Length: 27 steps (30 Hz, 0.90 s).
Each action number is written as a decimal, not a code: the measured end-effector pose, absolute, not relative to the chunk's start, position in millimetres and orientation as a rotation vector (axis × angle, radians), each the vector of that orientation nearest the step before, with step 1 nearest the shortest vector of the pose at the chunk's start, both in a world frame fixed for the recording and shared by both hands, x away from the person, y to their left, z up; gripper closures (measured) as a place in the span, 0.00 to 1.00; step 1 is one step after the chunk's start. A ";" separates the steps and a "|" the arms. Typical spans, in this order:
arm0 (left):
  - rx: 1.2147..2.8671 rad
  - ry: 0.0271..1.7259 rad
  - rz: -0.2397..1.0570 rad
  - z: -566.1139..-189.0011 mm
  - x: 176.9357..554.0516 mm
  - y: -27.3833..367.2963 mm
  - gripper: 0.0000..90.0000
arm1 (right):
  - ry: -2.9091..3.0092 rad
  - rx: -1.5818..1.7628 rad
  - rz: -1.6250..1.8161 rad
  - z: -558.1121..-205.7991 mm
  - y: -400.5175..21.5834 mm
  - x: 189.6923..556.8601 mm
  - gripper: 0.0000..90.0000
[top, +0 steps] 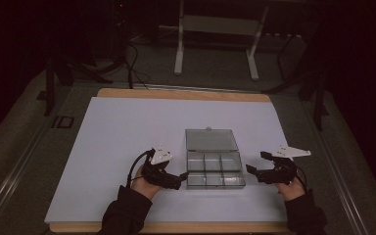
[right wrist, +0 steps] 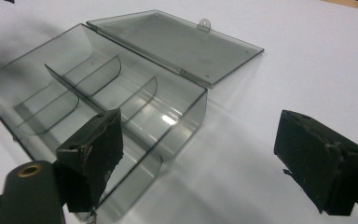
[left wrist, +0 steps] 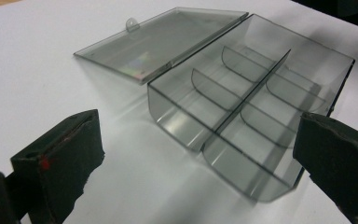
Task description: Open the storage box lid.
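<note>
Smoky clear plastic makes up the box [top: 215,171], which is set on the white sheet [top: 117,132] a little right of the table's middle, toward the near edge. Its lid [top: 211,139] is thrown fully back and lies flat at twelve o'clock from the tray, the small latch tab at its far edge. Six compartments are formed by one long divider and curved cross walls, and all of them are seen to be bare in the left gripper view [left wrist: 242,107] and the right gripper view [right wrist: 98,93].

The left gripper [top: 180,178] is held at nine o'clock from the box, its tips just beside the near left corner; no contact can be confirmed. The right gripper [top: 252,170] is held at three o'clock, near the right wall but apart from it. Both pairs of jaws are spread wide with nothing between them.

The opening is judged to be done, since the lid lies back on the sheet. Whatever is left, closing or filling, is judged not yet begun: nothing is gripped. The wooden table edge [top: 176,93] is seen at twelve o'clock beyond the sheet, and a white stand [top: 215,29] on the floor farther off.
</note>
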<state>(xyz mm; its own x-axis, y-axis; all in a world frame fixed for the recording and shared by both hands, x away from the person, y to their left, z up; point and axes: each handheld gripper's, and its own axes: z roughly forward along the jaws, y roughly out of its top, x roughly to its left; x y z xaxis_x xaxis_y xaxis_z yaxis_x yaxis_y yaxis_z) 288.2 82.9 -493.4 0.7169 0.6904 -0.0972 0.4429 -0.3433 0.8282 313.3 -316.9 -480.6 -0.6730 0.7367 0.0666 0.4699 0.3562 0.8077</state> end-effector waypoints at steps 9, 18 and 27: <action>1.997 0.891 0.354 -499.8 276.2 98.3 0.03 | 2.290 1.085 1.225 -493.6 -333.2 300.5 0.17; 2.011 0.927 0.400 -513.9 270.3 110.6 0.03 | 2.297 1.098 1.192 -506.2 -344.3 292.6 0.16; 1.991 0.974 0.394 -527.5 261.7 124.3 0.03 | 2.247 1.149 1.195 -517.5 -357.3 287.3 0.16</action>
<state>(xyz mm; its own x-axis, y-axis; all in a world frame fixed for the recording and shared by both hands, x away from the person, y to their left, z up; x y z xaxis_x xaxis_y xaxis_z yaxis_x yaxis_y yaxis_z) 261.7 124.3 -527.5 0.6450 0.7596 -0.0840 0.4874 -0.3242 0.8108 287.3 -357.3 -517.5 -0.6111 0.7888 0.0659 0.4956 0.3164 0.8089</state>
